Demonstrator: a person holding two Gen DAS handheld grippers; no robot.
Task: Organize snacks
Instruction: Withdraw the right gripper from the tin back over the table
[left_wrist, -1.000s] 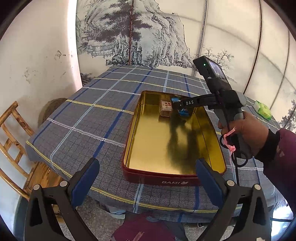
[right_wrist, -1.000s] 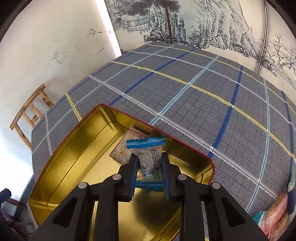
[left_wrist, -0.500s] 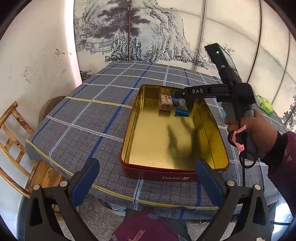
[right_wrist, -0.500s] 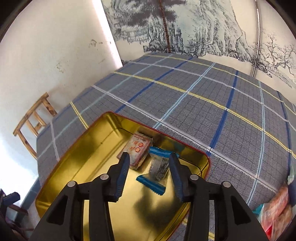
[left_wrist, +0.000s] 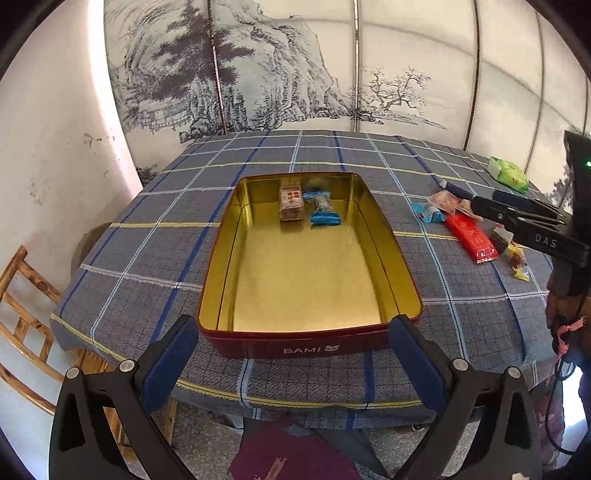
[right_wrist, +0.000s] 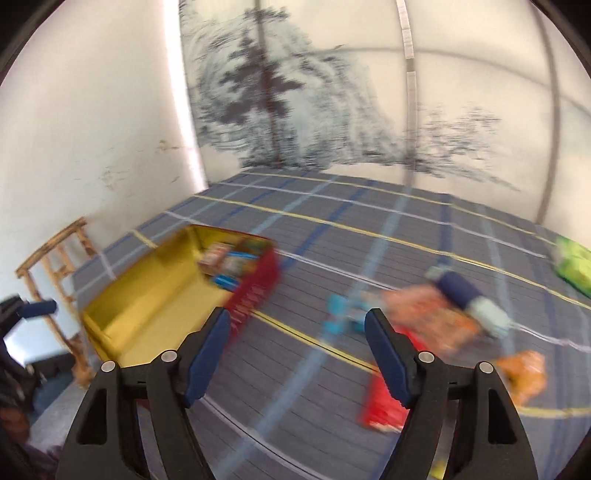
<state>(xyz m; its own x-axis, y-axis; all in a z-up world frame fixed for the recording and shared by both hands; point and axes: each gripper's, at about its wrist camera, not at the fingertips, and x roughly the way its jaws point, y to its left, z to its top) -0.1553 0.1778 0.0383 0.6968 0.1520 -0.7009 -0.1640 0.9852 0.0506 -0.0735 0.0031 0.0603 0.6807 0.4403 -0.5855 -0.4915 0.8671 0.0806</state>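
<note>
A red tin (left_wrist: 310, 347) with a gold inside sits on the checked tablecloth; it also shows blurred in the right wrist view (right_wrist: 255, 291). At its far end lie a brown-and-red snack pack (left_wrist: 291, 205) and a blue-ended wrapped snack (left_wrist: 324, 210). Loose snacks lie to the right of the tin: a red bar (left_wrist: 471, 236), a blue packet (left_wrist: 428, 213), an orange pack (right_wrist: 424, 317). My left gripper (left_wrist: 290, 363) is open and empty at the tin's near edge. My right gripper (right_wrist: 297, 354) is open and empty, above the cloth beside the loose snacks.
A green packet (left_wrist: 508, 174) lies at the table's far right. A wooden chair (left_wrist: 22, 306) stands at the left of the table. A painted screen stands behind the table. The right wrist view is motion-blurred.
My right gripper opened, left the blue-ended snack in the tin beside the brown pack, then swung out of the tin to the right towards the loose snacks. My left gripper stayed open.
</note>
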